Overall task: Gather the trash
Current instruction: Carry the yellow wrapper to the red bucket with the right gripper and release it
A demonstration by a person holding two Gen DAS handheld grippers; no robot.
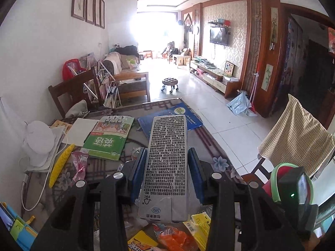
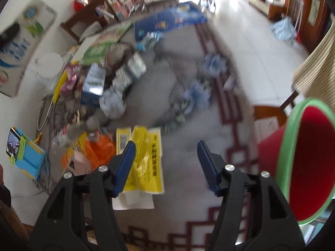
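My left gripper [image 1: 168, 152] is shut on a silver drink carton [image 1: 167, 133] printed with black text; it is held lengthwise above the cluttered table [image 1: 211, 146]. The right wrist view is blurred. There my right gripper [image 2: 166, 143] stands open over the patterned tablecloth [image 2: 188, 188], nothing between its fingers. A yellow wrapper [image 2: 146, 159] lies flat beneath its left finger [image 2: 125, 163]. A red bucket with a green rim [image 2: 307, 161] stands at the table's right edge, next to the right gripper. An orange packet [image 2: 100, 150] and crumpled wrappers [image 2: 113, 102] lie to the left.
On the table are a green book [image 1: 108, 138], a blue folder [image 1: 178, 115], a yellow plastic piece [image 1: 60, 165], a pink wrapper [image 1: 79, 163] and a blue-cased tablet [image 2: 27, 159]. A chair draped with a striped towel [image 1: 293, 138] stands at the right. A wooden chair [image 1: 71, 92] stands behind.
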